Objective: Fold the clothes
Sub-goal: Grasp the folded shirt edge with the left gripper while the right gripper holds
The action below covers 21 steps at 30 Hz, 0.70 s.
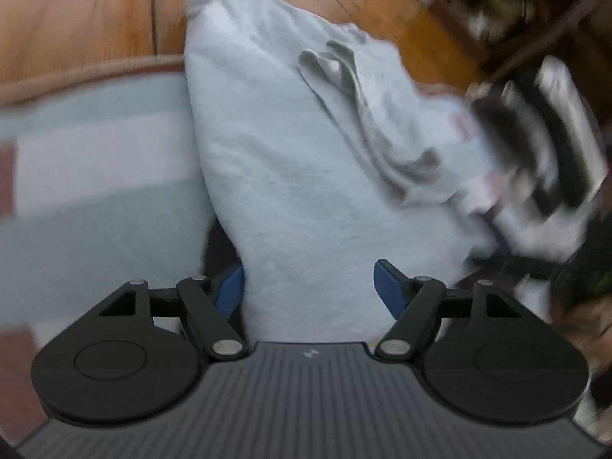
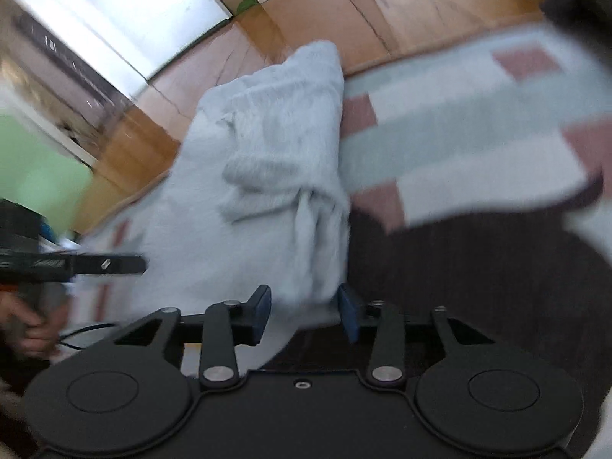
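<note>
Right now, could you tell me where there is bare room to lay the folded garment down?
Free: the patchwork rug right of the grey garment, and the wood floor beyond it. Crowded: the cluttered shelf side and near the left hand-held gripper.

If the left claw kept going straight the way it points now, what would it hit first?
Most likely the light grey garment: its lower part already lies between the open fingers of the left claw, so the cloth is first in line. Depth is unclear, so whether the pads already brush it cannot be told.

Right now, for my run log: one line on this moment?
left tongs: around grey garment | right tongs: around its edge | garment: bunched, unfolded | surface: patterned rug
</note>
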Each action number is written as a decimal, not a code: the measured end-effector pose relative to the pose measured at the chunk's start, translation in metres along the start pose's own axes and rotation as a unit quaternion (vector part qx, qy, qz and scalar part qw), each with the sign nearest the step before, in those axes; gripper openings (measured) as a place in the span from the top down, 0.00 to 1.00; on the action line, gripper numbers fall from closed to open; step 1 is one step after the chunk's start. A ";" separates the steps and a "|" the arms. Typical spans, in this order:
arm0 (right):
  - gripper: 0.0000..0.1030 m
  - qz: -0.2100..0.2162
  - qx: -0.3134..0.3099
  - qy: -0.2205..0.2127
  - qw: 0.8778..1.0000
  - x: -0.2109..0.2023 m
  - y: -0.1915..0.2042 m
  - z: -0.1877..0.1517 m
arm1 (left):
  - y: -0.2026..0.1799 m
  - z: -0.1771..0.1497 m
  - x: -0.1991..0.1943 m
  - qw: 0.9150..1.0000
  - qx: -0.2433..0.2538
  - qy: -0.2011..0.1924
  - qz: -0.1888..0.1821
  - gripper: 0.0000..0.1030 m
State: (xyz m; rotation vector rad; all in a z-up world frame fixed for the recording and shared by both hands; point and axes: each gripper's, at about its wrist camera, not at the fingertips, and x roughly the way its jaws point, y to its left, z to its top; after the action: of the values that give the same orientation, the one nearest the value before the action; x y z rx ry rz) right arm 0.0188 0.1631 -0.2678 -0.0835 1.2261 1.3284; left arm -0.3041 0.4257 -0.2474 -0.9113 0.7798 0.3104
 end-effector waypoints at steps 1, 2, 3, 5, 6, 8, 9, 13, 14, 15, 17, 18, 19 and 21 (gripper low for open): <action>0.50 0.015 0.016 0.002 1.000 -0.001 -0.004 -0.004 | 0.005 0.001 -0.003 1.000 -0.016 -0.005 -0.022 0.45; 0.48 0.026 0.032 0.001 0.999 0.001 -0.007 -0.006 | 0.008 0.003 -0.006 0.999 -0.030 -0.014 -0.044 0.55; 0.48 0.035 0.050 -0.002 0.998 0.003 -0.012 -0.007 | 0.011 0.005 -0.008 0.997 -0.043 -0.024 -0.065 0.60; 0.48 0.060 0.097 -0.013 0.993 0.007 -0.021 -0.005 | 0.015 0.007 -0.011 0.992 -0.057 -0.045 -0.107 0.60; 0.48 0.070 0.118 -0.019 0.990 0.010 -0.024 -0.003 | 0.015 0.008 -0.010 0.990 -0.059 -0.049 -0.117 0.60; 0.73 0.069 0.133 -0.027 0.988 0.018 -0.024 0.002 | 0.012 0.009 -0.006 0.990 -0.057 -0.051 -0.121 0.60; 0.82 0.062 0.123 -0.028 0.990 0.020 -0.018 0.004 | 0.009 0.008 -0.004 0.991 -0.053 -0.049 -0.116 0.60; 0.83 0.064 0.080 -0.052 0.993 0.015 0.010 0.018 | -0.002 0.004 -0.003 0.997 -0.025 -0.027 -0.068 0.53; 0.83 0.065 0.075 -0.056 0.993 0.013 0.015 0.021 | -0.005 0.002 -0.002 0.999 -0.021 -0.007 -0.041 0.47; 0.83 0.064 0.070 -0.058 0.994 0.012 0.019 0.024 | -0.007 -0.001 0.000 1.000 -0.019 0.015 -0.012 0.35; 0.83 0.060 0.060 -0.062 0.995 0.009 0.025 0.028 | -0.005 -0.010 0.006 0.999 -0.024 0.040 0.004 0.30; 0.83 0.057 0.054 -0.064 0.995 0.008 0.027 0.030 | -0.004 -0.009 0.007 0.999 -0.031 0.039 -0.003 0.30; 0.83 0.055 0.050 -0.066 0.995 0.006 0.028 0.031 | -0.003 -0.008 0.007 0.998 -0.039 0.037 -0.013 0.31; 0.83 0.050 0.046 -0.072 0.995 0.004 0.027 0.030 | -0.004 -0.003 0.006 0.998 -0.044 0.024 -0.024 0.59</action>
State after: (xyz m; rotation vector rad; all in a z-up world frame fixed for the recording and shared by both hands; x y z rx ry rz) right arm 0.0163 0.1947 -0.2419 0.1389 1.1785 1.3377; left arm -0.2994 0.4203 -0.2509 -1.0216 0.7918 0.2827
